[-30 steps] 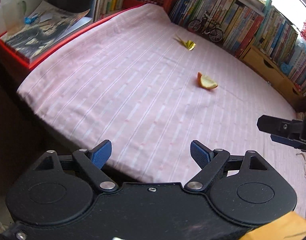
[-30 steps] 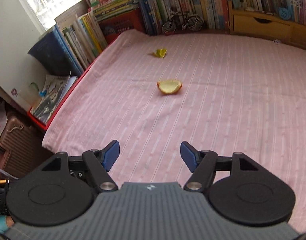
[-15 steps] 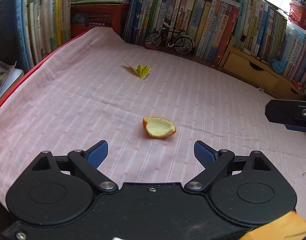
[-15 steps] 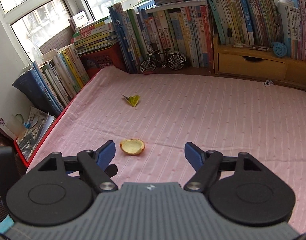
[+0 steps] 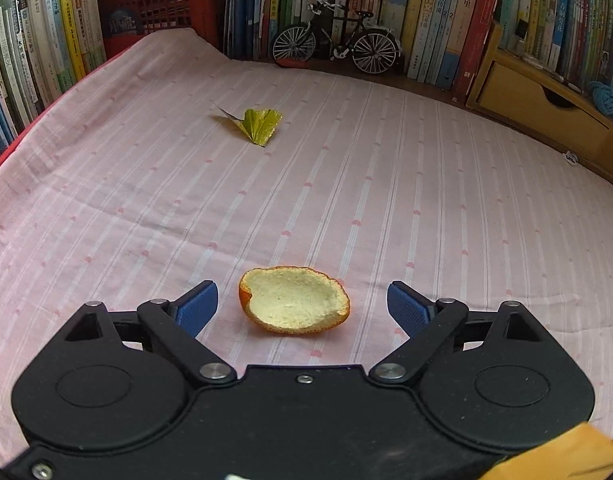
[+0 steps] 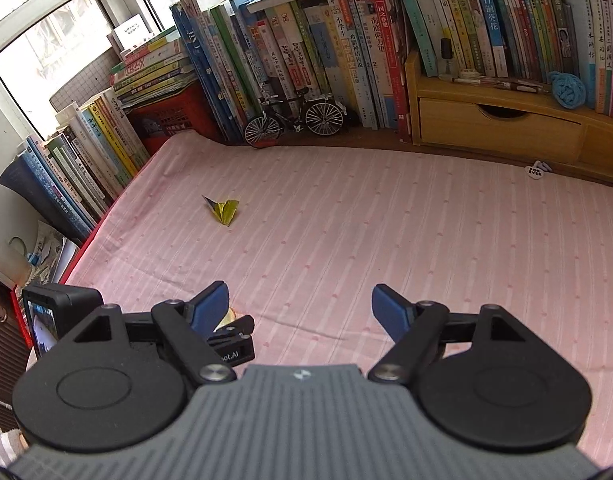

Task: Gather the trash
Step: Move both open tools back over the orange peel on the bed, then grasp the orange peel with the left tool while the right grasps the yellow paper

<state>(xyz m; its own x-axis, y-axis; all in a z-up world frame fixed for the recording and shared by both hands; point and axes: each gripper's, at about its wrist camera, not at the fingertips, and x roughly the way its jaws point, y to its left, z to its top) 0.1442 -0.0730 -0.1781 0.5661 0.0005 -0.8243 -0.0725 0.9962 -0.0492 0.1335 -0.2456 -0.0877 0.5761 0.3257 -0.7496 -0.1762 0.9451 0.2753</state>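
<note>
An orange peel [image 5: 293,305], pale side up, lies on the pink striped cloth [image 5: 386,208]. My left gripper [image 5: 302,309] is open, its blue pads either side of the peel without touching it. Farther back lies a crumpled yellow-green wrapper [image 5: 260,123], also visible in the right wrist view as the wrapper [image 6: 225,211]. My right gripper [image 6: 300,309] is open with nothing between its fingers, held higher and to the right. Below its left finger the left gripper's body [image 6: 230,340] hides nearly all of the peel [image 6: 228,317].
Rows of books [image 6: 314,48] line the back and left sides. A model bicycle [image 5: 335,43] stands at the back edge, a wooden drawer unit [image 6: 502,128] at the right. A red crate [image 5: 162,12] sits in the back left corner. A small tag [image 6: 536,170] lies near the drawers.
The left gripper has swung toward the bookshelf and advanced until the orange peel sits between its open fingers. The right gripper has lifted and tilted up, and the left gripper has come into its view.
</note>
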